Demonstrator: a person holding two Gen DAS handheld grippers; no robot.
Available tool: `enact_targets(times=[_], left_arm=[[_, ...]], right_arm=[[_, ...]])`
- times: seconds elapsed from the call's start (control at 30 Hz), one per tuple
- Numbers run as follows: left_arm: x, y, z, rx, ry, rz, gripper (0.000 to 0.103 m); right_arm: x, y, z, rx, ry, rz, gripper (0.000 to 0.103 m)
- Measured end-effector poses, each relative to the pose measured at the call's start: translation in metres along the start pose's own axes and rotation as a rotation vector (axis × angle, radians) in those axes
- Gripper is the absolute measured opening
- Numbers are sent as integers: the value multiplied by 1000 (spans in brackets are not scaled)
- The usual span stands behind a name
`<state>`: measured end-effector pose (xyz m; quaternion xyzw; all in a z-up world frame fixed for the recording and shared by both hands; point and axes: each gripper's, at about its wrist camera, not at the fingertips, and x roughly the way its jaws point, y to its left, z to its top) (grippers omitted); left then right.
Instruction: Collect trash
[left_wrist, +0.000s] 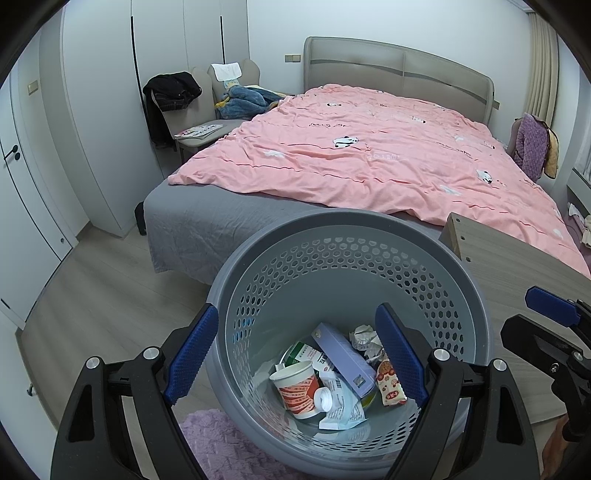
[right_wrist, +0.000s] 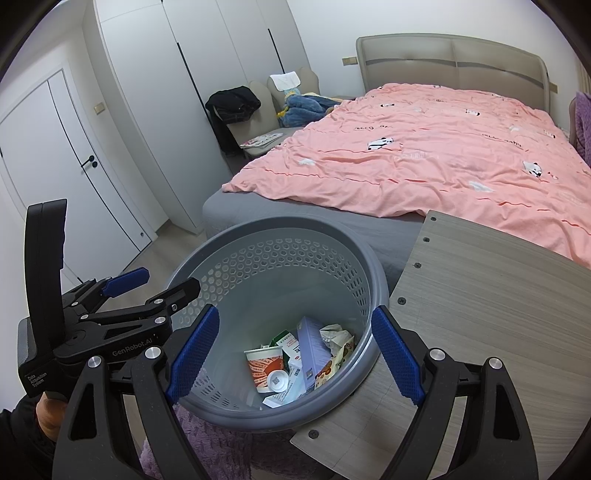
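Where the bed foot meets the tabletop (right_wrist: 491, 295):
Wastebasket (left_wrist: 347, 236): grey, perforated, beside the tabletop edge.
Contents: paper cup (left_wrist: 295, 387), lilac carton (left_wrist: 343, 354), snack wrapper (left_wrist: 389, 384), crumpled paper (left_wrist: 364, 338).
Left gripper (left_wrist: 295, 365): jaws spread, straddling the near rim.
Right gripper (right_wrist: 291, 360): jaws spread, empty.

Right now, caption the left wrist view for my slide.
Open left gripper poised over the grey perforated plastic basket holding a paper cup, purple box and wrappers, beside the pink-covered bed.

Grey perforated trash basket (left_wrist: 347, 258) sits upright on the floor near the bed's foot, holding a paper cup (left_wrist: 295, 387), purple box (left_wrist: 345, 356), snack wrapper (left_wrist: 389, 384) and crumpled paper (left_wrist: 364, 338).
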<state>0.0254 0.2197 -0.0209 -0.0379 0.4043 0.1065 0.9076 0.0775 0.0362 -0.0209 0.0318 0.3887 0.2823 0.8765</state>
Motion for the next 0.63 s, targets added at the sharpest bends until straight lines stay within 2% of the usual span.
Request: enact_targets(times=[0.63], left_arm=[[-1, -2, -1, -1, -2, 6, 83]], right_arm=[[0, -1, 0, 1, 0, 0, 83]])
